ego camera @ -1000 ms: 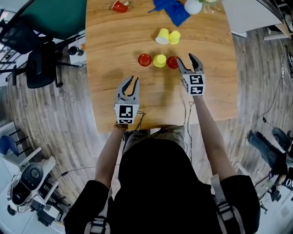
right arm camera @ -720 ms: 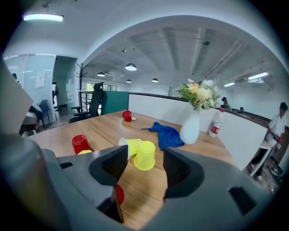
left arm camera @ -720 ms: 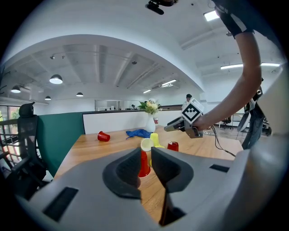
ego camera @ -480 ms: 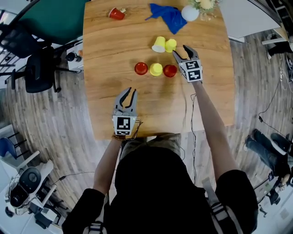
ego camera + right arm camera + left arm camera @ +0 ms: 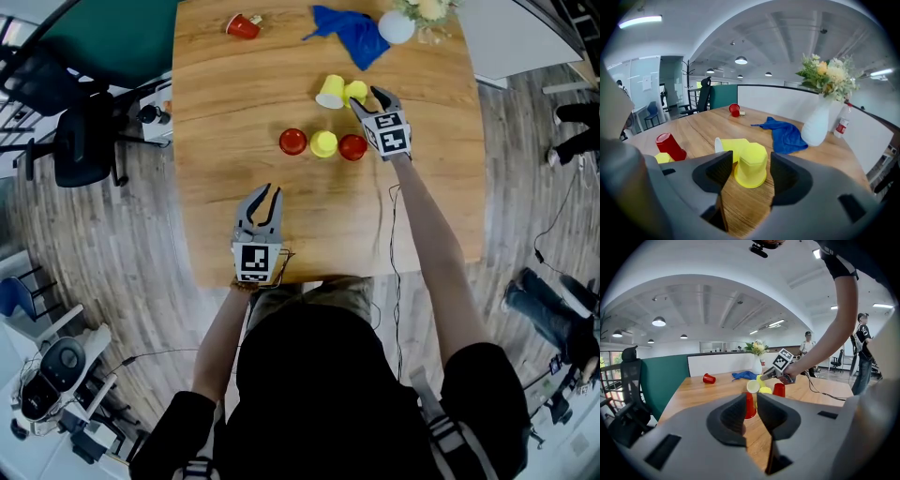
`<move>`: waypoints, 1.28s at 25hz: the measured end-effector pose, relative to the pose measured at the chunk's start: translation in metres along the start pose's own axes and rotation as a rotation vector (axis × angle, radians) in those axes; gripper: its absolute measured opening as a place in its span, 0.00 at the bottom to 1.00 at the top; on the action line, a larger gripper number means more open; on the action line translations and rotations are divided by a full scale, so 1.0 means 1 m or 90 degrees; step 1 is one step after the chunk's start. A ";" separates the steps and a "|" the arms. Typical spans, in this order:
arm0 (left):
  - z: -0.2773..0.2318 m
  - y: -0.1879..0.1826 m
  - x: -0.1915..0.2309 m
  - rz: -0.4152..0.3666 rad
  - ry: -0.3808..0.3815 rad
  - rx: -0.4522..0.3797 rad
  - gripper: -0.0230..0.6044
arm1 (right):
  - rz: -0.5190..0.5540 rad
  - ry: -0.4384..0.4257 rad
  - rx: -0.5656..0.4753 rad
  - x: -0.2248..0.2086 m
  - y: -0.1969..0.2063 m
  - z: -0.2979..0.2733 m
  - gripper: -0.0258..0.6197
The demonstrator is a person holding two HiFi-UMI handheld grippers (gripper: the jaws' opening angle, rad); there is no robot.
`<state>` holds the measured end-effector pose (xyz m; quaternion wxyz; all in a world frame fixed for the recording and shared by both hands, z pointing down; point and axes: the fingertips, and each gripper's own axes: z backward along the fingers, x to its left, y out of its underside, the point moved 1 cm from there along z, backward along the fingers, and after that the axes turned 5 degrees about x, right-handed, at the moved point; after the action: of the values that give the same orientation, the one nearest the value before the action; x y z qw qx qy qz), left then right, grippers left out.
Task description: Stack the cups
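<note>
Right gripper (image 5: 366, 98) released, jaws apart either side of the upturned yellow plastic cup (image 5: 751, 166) on the brown wooden table (image 5: 225, 94), just beside a tipped-over yellow plastic cup (image 5: 330, 91). Left gripper (image 5: 266, 194) jaws slightly parted, empty, over the table's near edge.

Wood-grain table (image 5: 234, 94) w/ smooth plastic cups (image 5: 751, 165) & blue cloth (image 5: 352, 28).

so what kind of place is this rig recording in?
Probably an open-plan office or lab space: a wooden table with a black swivel chair beside it, a teal partition, and pendant lamps under a high ceiling.
</note>
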<state>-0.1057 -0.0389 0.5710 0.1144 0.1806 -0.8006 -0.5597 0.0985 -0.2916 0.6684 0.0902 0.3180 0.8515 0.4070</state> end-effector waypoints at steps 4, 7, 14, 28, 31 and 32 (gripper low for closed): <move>0.002 0.001 -0.002 0.001 0.002 0.001 0.17 | -0.005 0.001 0.010 -0.001 0.003 -0.005 0.44; 0.003 0.001 -0.004 0.000 0.003 0.001 0.17 | -0.004 0.007 0.018 -0.002 0.005 -0.006 0.39; 0.004 -0.001 -0.004 0.000 0.006 0.000 0.17 | -0.022 0.020 0.012 -0.007 -0.003 0.000 0.36; 0.000 -0.001 -0.009 0.000 0.025 -0.010 0.17 | -0.001 0.006 -0.072 0.048 -0.031 0.109 0.35; -0.001 -0.001 -0.011 0.000 0.030 -0.011 0.17 | 0.004 -0.001 -0.065 0.065 -0.021 0.120 0.35; -0.002 -0.001 -0.012 -0.001 0.032 -0.011 0.17 | 0.002 -0.006 -0.063 0.070 -0.019 0.123 0.35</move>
<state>-0.0941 -0.0355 0.5711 0.1355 0.1939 -0.7925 -0.5621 0.0857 -0.1794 0.5815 0.1090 0.3165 0.8292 0.4476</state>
